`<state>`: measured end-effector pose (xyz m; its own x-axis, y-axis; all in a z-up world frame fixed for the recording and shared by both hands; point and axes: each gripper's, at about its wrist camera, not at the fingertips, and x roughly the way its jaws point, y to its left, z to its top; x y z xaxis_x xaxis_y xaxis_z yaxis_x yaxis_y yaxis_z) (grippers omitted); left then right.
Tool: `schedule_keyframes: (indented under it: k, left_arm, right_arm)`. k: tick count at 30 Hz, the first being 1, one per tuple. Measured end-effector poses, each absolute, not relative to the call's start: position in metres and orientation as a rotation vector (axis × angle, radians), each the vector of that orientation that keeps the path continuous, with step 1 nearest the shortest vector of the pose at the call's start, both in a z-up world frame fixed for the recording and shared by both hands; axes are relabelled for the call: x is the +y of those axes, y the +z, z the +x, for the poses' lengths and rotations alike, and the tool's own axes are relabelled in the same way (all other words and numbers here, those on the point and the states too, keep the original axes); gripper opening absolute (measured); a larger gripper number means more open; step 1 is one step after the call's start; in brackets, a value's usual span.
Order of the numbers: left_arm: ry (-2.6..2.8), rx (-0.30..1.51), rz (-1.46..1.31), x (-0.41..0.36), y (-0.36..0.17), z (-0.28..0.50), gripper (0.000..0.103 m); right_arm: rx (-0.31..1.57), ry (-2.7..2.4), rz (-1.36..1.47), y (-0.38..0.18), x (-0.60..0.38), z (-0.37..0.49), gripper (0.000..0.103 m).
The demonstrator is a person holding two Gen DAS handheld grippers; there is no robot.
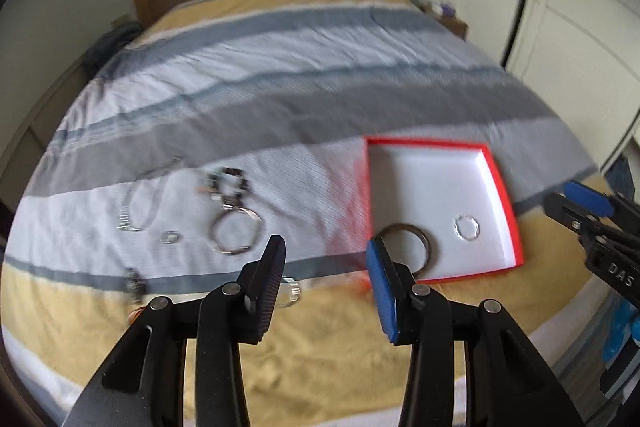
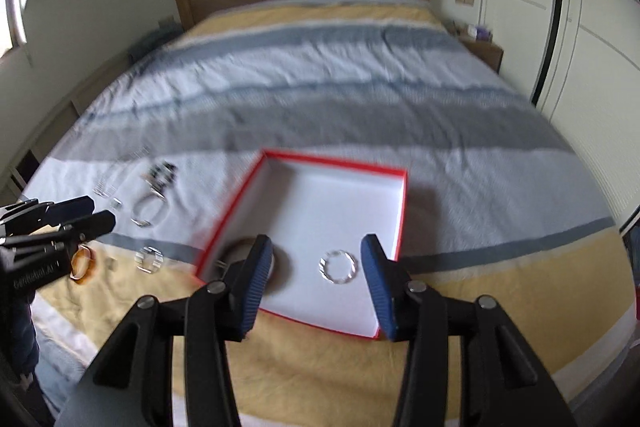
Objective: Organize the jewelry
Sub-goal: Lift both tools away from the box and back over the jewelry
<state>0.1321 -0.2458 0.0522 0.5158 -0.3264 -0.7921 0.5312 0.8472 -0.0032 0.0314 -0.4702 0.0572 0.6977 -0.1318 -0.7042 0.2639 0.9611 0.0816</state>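
A red-rimmed box (image 2: 394,211) with a white floor lies on the striped bed (image 2: 320,95). Inside it rest a dark bangle (image 1: 424,241) and a silver ring (image 2: 338,266), apart from each other. The right claw (image 2: 316,259) hangs above them, spread and empty. The left claw (image 1: 326,261) is also spread and empty, beside the box's left edge. More bracelets (image 1: 236,231) lie loose on the bed, left of the box.

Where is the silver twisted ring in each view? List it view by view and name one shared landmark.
Left wrist: silver twisted ring lies right of centre, inside the red box.
Right wrist: ring lies low centre, between the open gripper fingers.
Shared landmark: the dark bangle in the box's near corner.
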Motion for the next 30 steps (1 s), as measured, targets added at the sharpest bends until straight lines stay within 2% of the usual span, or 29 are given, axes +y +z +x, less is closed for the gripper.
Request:
schedule_keyframes:
  k: [7, 14, 20, 30]
  left_arm:
    - [-0.440, 0.750, 0.240, -0.184, 0.125, 0.102, 0.042]
    - [-0.468, 0.578, 0.211, -0.153, 0.216, 0.052, 0.042]
    - [-0.470, 0.482, 0.206, -0.130, 0.272, 0.023, 0.042]
    - [-0.370, 0.251, 0.214, -0.075, 0.435, -0.024, 0.042]
  right_arm:
    - [0.663, -0.188, 0.159, 0.115, -0.434, -0.009, 0.045]
    - [0.594, -0.188, 0.126, 0.151, -0.404, -0.044, 0.045]
    - [0.533, -0.208, 0.099, 0.183, -0.386, -0.075, 0.045]
    - [0.427, -0.221, 0.064, 0.257, -0.366, -0.114, 0.045]
